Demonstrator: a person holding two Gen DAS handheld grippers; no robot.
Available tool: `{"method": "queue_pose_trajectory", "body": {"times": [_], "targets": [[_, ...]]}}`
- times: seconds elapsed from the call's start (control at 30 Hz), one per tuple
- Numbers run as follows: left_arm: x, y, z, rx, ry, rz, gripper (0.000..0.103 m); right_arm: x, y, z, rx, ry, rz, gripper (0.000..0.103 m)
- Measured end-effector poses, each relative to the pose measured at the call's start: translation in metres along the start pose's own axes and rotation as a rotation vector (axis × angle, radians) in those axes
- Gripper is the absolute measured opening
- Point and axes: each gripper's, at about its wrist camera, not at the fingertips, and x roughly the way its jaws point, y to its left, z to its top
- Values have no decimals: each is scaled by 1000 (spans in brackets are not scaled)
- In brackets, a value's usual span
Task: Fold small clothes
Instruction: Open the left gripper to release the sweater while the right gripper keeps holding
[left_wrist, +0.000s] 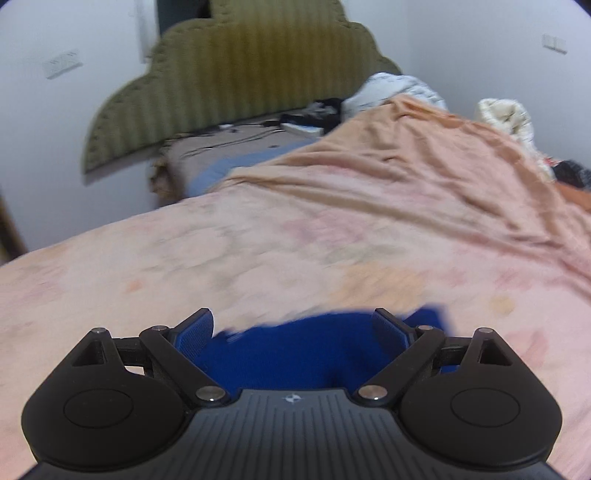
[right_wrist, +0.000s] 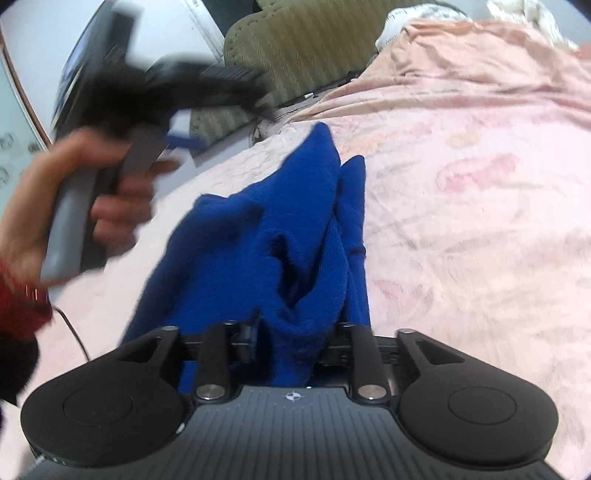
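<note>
A small blue knit garment (right_wrist: 266, 240) lies bunched on the pink bed cover (right_wrist: 461, 184). My right gripper (right_wrist: 291, 339) is shut on the near end of the garment, which bulges up between its fingers. My left gripper (left_wrist: 291, 328) is open, its blue-padded fingers spread wide above the garment's edge (left_wrist: 303, 350). In the right wrist view the left gripper (right_wrist: 177, 85) appears blurred at upper left, held in a hand above the bed's left edge, apart from the garment.
An olive padded headboard (left_wrist: 240, 85) stands at the back against a white wall. White and cream bedding (left_wrist: 399, 88) is piled near it. Dark items and cables (left_wrist: 306, 114) lie on the mattress by the headboard. A black cable (right_wrist: 74, 332) trails at left.
</note>
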Motion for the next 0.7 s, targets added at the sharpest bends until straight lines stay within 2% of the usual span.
{"method": "queue_pose_trajectory", "body": {"times": [0.07, 0.23, 0.27, 0.33, 0.4, 0.47, 0.57, 0.63, 0.67, 0.7], "targets": [[-11, 12, -22, 30, -8, 43, 93, -5, -8, 0, 55, -4, 39, 48], [-39, 33, -79, 59, 0, 141, 93, -10, -34, 5, 228, -6, 122, 50], [-45, 36, -88, 55, 2, 143, 93, -9, -38, 5, 260, -6, 137, 47], [-56, 38, -102, 49, -2, 140, 93, -4, -44, 7, 301, -1, 147, 30], [-64, 37, -113, 45, -8, 142, 93, 1, -47, 10, 293, 1, 121, 13], [-67, 37, -119, 43, -8, 131, 95, 5, -50, 13, 280, -12, 101, 12], [-63, 40, -117, 52, -3, 127, 97, 12, -53, 17, 242, 12, 106, 12], [-61, 45, -113, 46, -1, 109, 97, 11, -51, 20, 194, 39, 124, 19], [-58, 48, -110, 35, 5, 90, 97, 8, -51, 23, 177, 44, 128, 24], [-54, 52, -106, 18, 14, 72, 97, 6, -53, 28, 168, 44, 141, 41]]}}
